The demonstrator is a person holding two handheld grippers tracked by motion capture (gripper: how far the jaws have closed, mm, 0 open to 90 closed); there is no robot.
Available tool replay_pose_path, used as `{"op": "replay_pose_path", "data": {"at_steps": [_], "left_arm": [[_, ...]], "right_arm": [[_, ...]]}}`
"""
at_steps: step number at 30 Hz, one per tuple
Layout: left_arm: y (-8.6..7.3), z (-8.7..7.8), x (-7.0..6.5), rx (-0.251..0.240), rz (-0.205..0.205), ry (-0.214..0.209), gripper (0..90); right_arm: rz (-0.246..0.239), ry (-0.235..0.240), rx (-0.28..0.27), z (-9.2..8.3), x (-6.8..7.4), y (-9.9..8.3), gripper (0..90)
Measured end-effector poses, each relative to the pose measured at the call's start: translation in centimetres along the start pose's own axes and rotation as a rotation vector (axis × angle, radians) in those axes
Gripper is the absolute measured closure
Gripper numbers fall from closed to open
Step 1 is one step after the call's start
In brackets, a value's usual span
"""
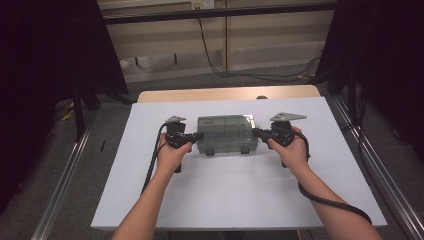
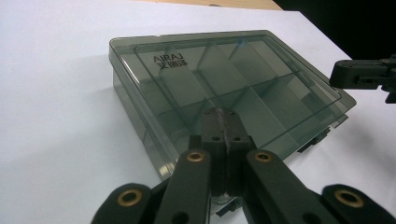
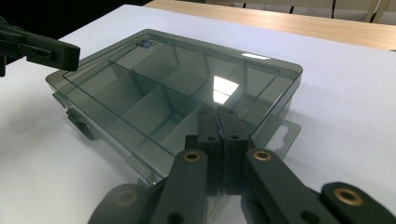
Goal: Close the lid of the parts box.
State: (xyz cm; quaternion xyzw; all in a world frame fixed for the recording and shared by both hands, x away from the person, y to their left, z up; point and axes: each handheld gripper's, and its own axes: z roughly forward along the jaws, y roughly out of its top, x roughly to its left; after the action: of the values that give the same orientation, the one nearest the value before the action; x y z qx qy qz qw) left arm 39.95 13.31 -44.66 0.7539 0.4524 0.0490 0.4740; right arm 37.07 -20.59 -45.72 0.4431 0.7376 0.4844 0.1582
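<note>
We see one smoky compartment box (image 1: pixel 226 134) at the middle of the white bench (image 1: pixel 240 200), one left gripper (image 1: pixel 199 135) at nine o'clock, one right gripper (image 1: pixel 256 132) at three, jaws closed, empty.

Smoky grey-green see-thru compartment box (image 1: pixel 226 134), black hand-held grippers w/ brass rivets, white table sheet (image 1: pixel 240 190), tan wood edge (image 1: pixel 227 93)

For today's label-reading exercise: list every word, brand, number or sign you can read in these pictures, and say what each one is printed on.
"AIRAJ": on the lid of the smoky clear compartment box, near one corner.
Line of characters under "AIRAJ": too small to read.
Small dark sticker at a lid corner: too blurred to read.
</note>
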Motion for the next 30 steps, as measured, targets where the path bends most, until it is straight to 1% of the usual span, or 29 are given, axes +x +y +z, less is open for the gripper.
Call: {"op": "replay_pose_path", "data": {"at_steps": [2,3,15,16,20,30], "left_arm": [[-0.1,0.05,-0.09,-0.001,-0.005,0.002,90.0],[-0.13,0.04,-0.08,0.001,-0.006,-0.004,90.0],[-0.33,0.02,0.05,0.003,0.001,-0.001,90.0],[-0.36,0.07,-0.01,-0.002,-0.006,0.002,90.0],[-0.43,0.07,0.06,0.002,0.0,-0.001,90.0],[-0.52,0.12,0.01,-0.002,-0.002,0.003,90.0]], "right_arm": [[-0.001,-0.001,0.0,0.02,-0.01,-0.09,89.8],[0.0,0.0,0.0,0.03,0.0,-0.13,89.8],[-0.002,-0.002,0.0,-0.01,0.03,-0.36,89.8],[-0.002,0.0,0.001,0.0,0.03,-0.38,89.8],[-0.003,0.001,0.001,0.02,0.06,-0.48,89.8],[-0.005,0.001,-0.003,0.03,0.08,-0.54,89.7]]}}
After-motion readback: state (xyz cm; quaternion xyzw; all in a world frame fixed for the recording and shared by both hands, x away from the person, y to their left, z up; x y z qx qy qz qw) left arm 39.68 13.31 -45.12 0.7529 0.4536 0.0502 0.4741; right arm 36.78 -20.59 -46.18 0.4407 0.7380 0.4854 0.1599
